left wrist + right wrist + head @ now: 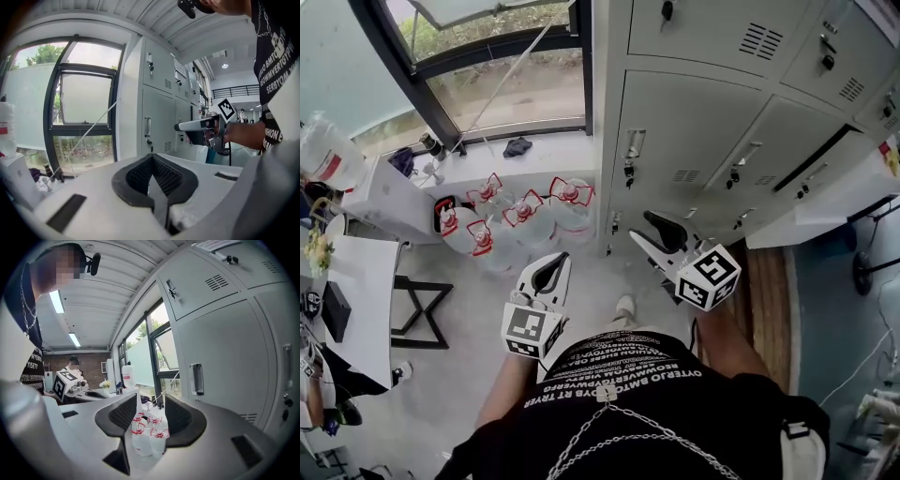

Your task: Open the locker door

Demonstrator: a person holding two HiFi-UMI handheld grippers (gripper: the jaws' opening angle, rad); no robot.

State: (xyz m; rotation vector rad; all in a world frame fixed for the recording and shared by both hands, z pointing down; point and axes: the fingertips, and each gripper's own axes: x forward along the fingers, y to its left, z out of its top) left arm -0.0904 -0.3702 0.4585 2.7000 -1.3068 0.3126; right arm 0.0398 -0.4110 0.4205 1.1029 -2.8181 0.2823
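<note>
A bank of grey lockers (703, 122) fills the upper right of the head view, all doors closed, each with a vertical handle (635, 143). My right gripper (639, 225) is held out towards the lower lockers, apart from them, open and empty. In the right gripper view its jaws (150, 404) frame the water bottles, and a closed locker door with its handle (197, 379) lies to the right. My left gripper (558, 259) hangs lower left, tips together, holding nothing. In the left gripper view, its tips (151, 159) face the locker side (157, 117).
Several large water bottles (520, 211) stand on the floor under the window (487, 75), left of the lockers. A white table (366, 272) and a black frame (417, 314) stand at the left. A person (72, 364) shows far back in the room.
</note>
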